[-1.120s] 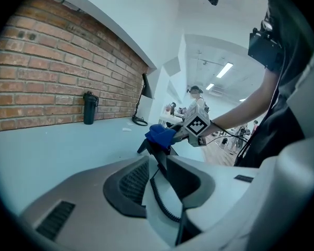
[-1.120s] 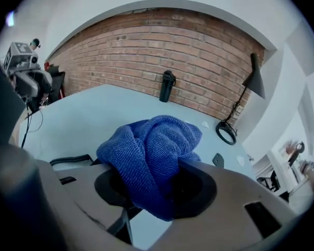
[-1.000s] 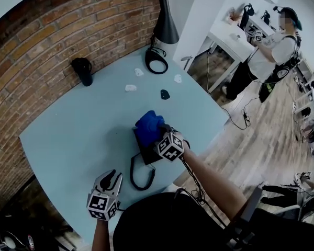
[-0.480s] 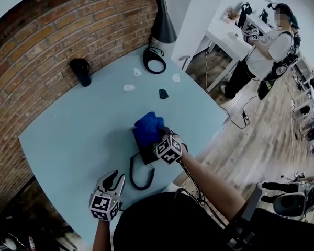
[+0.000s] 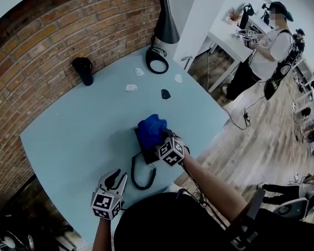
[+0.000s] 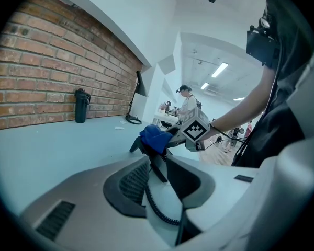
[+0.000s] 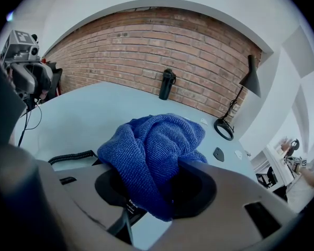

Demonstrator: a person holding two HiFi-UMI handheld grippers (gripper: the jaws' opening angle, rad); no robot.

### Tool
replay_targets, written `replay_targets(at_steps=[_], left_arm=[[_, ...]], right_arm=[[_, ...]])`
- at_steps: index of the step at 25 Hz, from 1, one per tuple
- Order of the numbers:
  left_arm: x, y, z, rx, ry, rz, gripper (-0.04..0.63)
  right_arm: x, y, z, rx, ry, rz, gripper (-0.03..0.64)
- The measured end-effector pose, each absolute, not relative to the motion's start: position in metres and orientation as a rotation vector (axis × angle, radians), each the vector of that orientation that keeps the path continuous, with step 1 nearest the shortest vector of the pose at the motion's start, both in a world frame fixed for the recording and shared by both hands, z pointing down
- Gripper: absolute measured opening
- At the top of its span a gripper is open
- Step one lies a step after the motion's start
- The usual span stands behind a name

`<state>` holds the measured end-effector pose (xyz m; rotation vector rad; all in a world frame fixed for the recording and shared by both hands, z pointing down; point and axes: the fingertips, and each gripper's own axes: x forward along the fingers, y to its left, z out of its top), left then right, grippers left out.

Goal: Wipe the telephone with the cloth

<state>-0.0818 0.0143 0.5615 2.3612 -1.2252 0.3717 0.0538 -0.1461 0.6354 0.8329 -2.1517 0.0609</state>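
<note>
A black telephone (image 5: 146,150) lies on the pale blue table (image 5: 78,135), and its coiled cord (image 5: 138,175) loops toward me. A bunched blue cloth (image 5: 150,129) rests on top of the telephone, and my right gripper (image 5: 160,139) is shut on it. In the right gripper view the cloth (image 7: 154,150) fills the space between the jaws, with the cord (image 7: 70,157) to the left. My left gripper (image 5: 114,178) hovers open near the table's front edge, holding nothing. The left gripper view shows the cloth (image 6: 154,137) over the telephone (image 6: 137,146) ahead.
A black bottle (image 5: 83,70) stands by the brick wall. A black lamp (image 5: 165,22) with a ring base (image 5: 157,61) stands at the far corner. Small white scraps (image 5: 131,88) and a dark piece (image 5: 165,94) lie nearby. A person (image 5: 261,51) stands at a white desk (image 5: 230,35).
My right gripper and the cloth have shifted slightly toward me over the telephone. The left gripper has hardly moved.
</note>
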Motion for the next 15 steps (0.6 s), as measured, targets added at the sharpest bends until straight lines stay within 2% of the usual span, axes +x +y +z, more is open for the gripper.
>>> replay_targets(at_steps=[15], left_arm=[[-0.079, 0.014, 0.566, 2.353, -1.206, 0.391, 0.132]], right_arm=[[0.058, -0.128, 0.644, 0.846, -2.152, 0.078, 0.176]])
